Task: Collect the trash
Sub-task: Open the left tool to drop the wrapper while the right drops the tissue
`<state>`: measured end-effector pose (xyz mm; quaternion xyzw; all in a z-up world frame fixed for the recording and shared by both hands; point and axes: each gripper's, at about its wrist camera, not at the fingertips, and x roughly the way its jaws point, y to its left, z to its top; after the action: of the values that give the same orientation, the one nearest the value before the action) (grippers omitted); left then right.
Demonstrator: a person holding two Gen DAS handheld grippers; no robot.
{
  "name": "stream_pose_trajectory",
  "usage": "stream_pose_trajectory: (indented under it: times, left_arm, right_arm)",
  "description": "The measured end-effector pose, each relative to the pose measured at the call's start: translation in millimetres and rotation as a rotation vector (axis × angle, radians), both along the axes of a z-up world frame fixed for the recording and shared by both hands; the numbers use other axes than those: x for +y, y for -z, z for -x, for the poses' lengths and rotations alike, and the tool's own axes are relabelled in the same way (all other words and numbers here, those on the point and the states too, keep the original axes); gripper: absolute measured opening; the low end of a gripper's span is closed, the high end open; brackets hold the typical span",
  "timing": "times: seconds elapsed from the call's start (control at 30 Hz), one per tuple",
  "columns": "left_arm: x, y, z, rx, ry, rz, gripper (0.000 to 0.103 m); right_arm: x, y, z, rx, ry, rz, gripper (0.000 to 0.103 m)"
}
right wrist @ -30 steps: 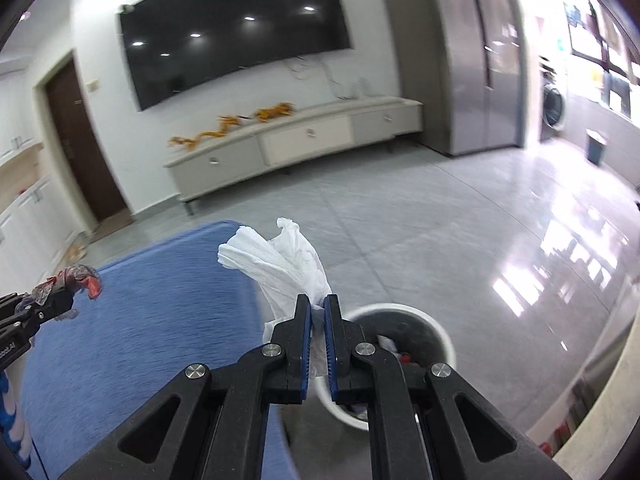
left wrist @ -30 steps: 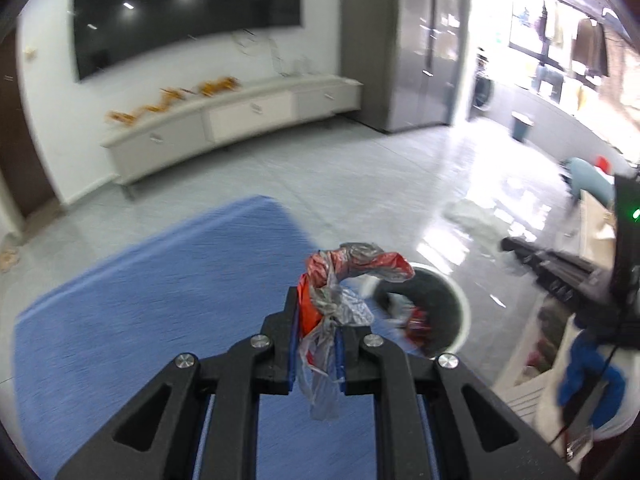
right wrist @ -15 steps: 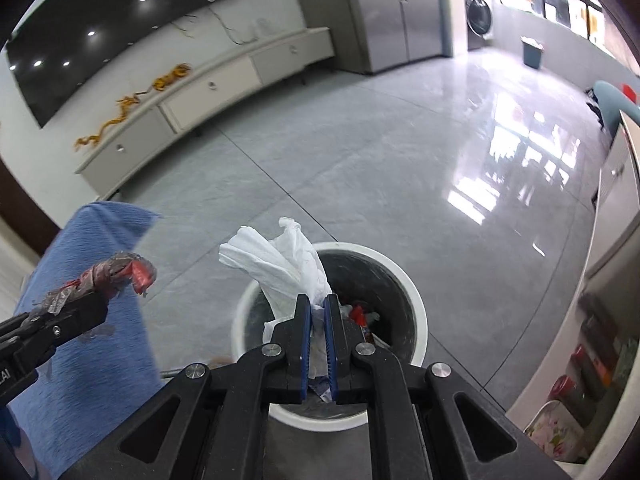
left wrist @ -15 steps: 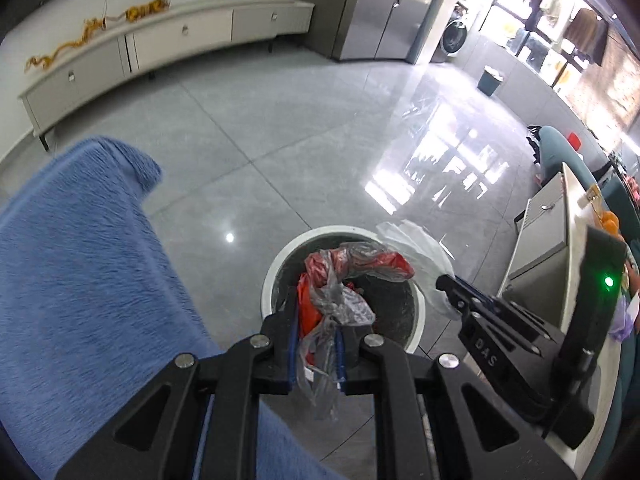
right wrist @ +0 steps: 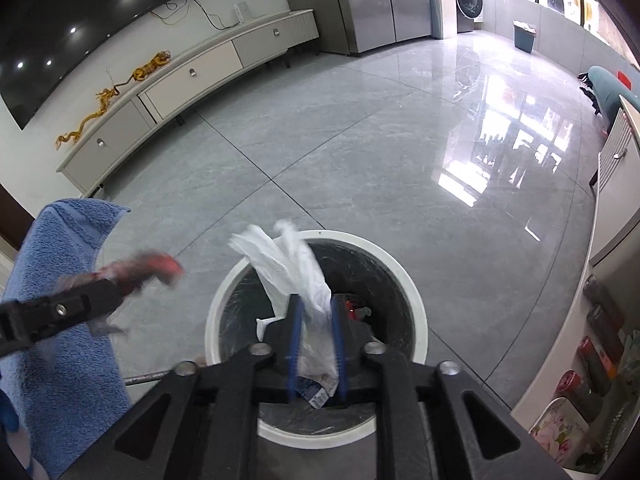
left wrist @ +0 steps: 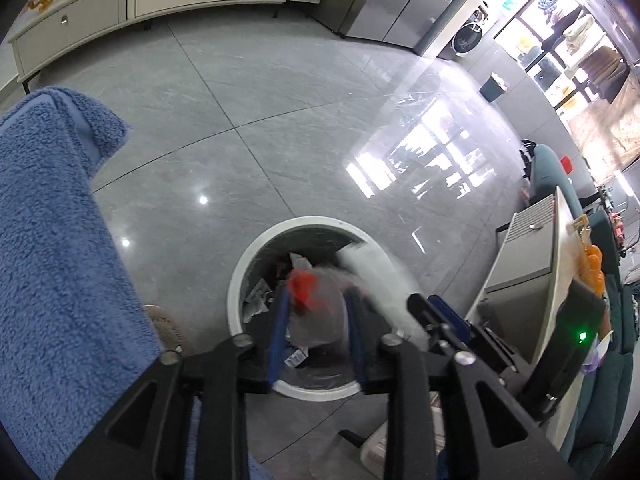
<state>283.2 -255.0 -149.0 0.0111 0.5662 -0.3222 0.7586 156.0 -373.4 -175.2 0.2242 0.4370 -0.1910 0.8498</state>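
- Releasing both pieces of trash over the bin (left wrist: 240,280) is your step in hand, and both grippers sit above its open mouth.
- Your left gripper (left wrist: 316,304) has just been opening; its jaws stand apart with the red-and-clear wrapper (left wrist: 308,292) loose between them, blurred as if it is dropping.
- Your right gripper (right wrist: 316,312) has also just been opening; its jaws are parted a little, with the white plastic bag (right wrist: 288,264) between them, its top standing up above the rim.
- Widen both grippers further, in my judgement, so neither film clings to a pad.
- Keep each gripper centred inside the white rim; the bag's upper part leans toward the far left edge and could drape over it.
- Hold your hands level for a moment until both pieces are clear, then lift straight up.
- Watch the blue towel (left wrist: 52,240) just beside the bin on the left: a light wrapper could drift onto it.
- Check the bin afterwards; other scraps already lie at its bottom.
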Motion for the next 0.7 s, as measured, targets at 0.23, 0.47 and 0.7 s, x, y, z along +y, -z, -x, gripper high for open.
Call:
stream_pose_trajectory:
  times: [0.23,0.47,0.7]
  left_arm:
    - [-3.8,-5.5,1.0,-0.009,0.012,0.040,0.046]
    - [14.9,-36.5,15.2,-0.094,0.000,0.048,0.046]
    - [57.5,-83.0,40.1,-0.242,-0.066,0.033,0.052]
  right_arm:
    - [-4.5,-2.8,5.0,-0.007,0.017,-0.002,0.027]
    - [9.2,-23.0,9.6,-0.045,0.004,0.031,0.043]
    - [38.2,-67.1,18.3,-0.119,-0.042,0.107,0.053]
